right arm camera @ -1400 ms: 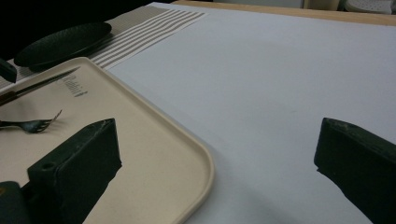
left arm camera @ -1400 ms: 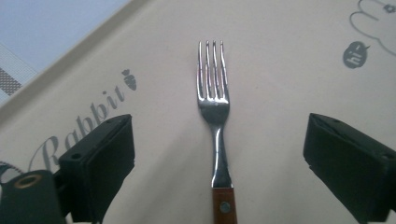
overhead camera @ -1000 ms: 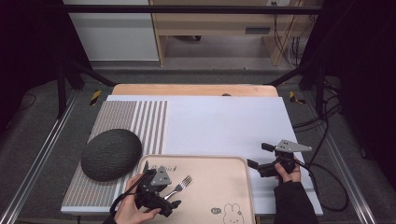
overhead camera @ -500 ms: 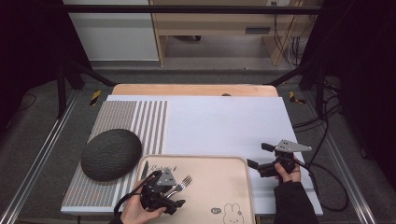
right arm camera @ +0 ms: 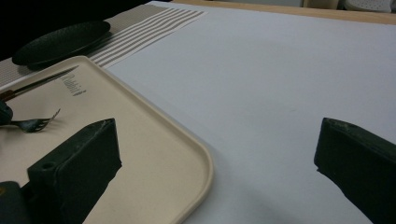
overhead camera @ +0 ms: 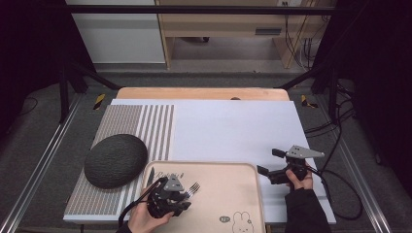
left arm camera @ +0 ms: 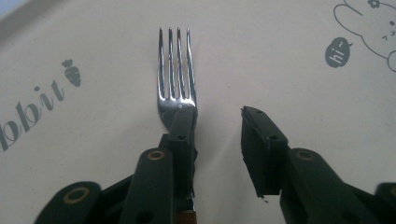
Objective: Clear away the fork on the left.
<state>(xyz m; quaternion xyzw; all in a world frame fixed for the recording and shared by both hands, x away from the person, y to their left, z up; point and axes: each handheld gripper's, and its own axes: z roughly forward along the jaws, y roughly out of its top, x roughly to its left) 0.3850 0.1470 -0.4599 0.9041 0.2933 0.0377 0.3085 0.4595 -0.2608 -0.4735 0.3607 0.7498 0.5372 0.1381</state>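
1. Hidden: in my left gripper view the fork [left arm camera: 176, 70] loses its handle under one jaw; I see tines and neck, plus a brown sliver at the bottom edge that I can't identify.
2. Cut off: a knife [right arm camera: 39, 83] lies along the tray's far edge in my right gripper view, its handle end running out of frame at 9 o'clock.
3. Hard to read: the tray print is partial, with "bbit", a carrot, a "hi~" bubble and part of a rabbit drawing.
4. Fork: four-tined, shiny metal, lying flat on the beige tray [overhead camera: 228, 194], tines toward 12 o'clock in my left gripper view.
5. My left claw [overhead camera: 167, 198] is spread; one jaw lies over the fork's neck, the other stands apart at 3 o'clock. Nothing is pinched.
6. My right claw [overhead camera: 270, 165] is released, jaws wide, empty, over the white surface [overhead camera: 233, 131] just beside the tray's 3 o'clock edge.
7. A dark round mat [overhead camera: 115, 160] sits on the striped cloth [overhead camera: 141, 121], at 9 o'clock of the tray.
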